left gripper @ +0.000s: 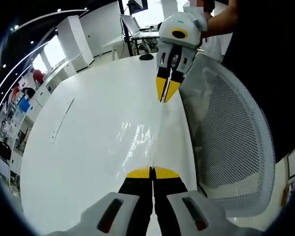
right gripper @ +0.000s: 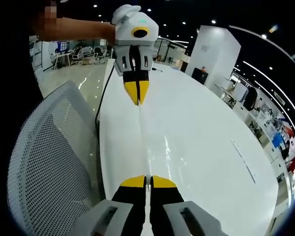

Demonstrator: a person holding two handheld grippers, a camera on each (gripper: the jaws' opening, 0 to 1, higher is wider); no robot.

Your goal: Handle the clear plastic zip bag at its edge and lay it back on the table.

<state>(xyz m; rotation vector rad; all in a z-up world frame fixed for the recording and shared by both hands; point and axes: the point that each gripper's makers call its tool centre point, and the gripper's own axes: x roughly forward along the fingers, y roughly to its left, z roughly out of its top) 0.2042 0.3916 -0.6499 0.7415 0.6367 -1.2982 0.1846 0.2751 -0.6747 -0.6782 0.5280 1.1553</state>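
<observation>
Left gripper view: both tongs, left gripper [left gripper: 152,172] and right gripper [left gripper: 167,91], clamped on opposite edges of clear zip bag [left gripper: 140,140], stretched taut just above white table [left gripper: 83,142], beside mesh chair [left gripper: 236,147]; laying down remains.

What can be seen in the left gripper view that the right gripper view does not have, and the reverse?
Left gripper view alone: the wrinkled, glinting surface of the clear plastic zip bag, stretched between the left gripper below and the right gripper above; a black item far off on the table.

Right gripper view alone: the bag seen edge-on as a thin line, running from the right gripper to the left gripper; a white pillar behind.

Both: the white table, the white mesh chair, both grippers shut on the bag's edges.
</observation>
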